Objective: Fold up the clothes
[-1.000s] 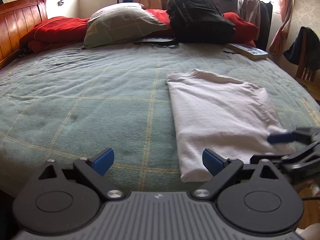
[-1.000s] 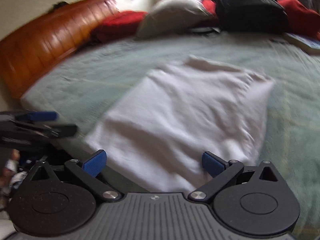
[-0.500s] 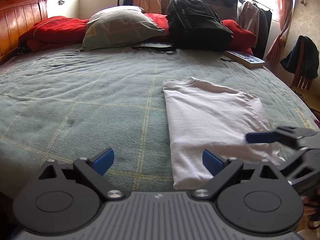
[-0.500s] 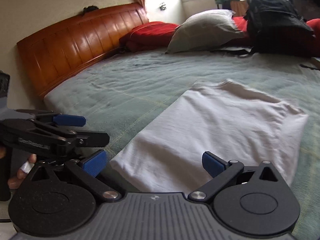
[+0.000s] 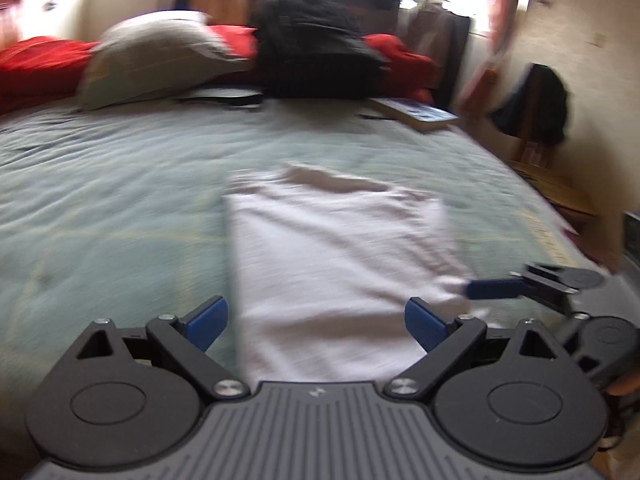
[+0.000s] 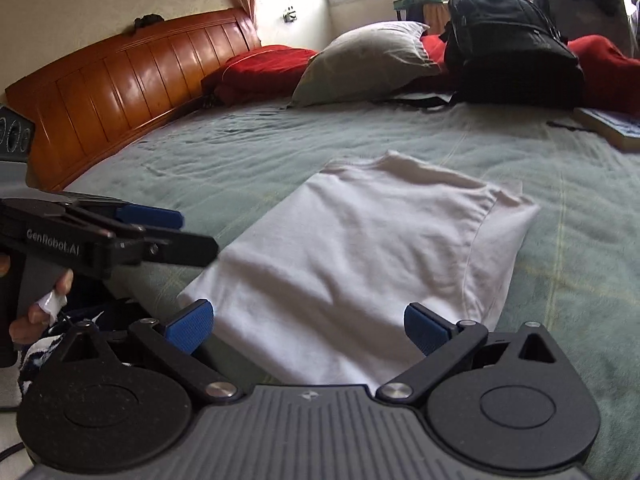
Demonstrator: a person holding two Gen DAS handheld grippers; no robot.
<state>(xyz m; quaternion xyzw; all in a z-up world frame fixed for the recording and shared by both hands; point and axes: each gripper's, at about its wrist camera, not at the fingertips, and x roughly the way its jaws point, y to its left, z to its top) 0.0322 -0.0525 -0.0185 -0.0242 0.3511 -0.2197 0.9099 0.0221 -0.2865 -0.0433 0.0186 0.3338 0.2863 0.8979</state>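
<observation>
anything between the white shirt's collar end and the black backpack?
Only bare green bedspread between the white shirt and the black backpack; the book lies off to the right. Clearest in the right wrist view.

A folded shirt is being shown mid-frame on the bed; a pillow and backpack are lying behind it.
</observation>
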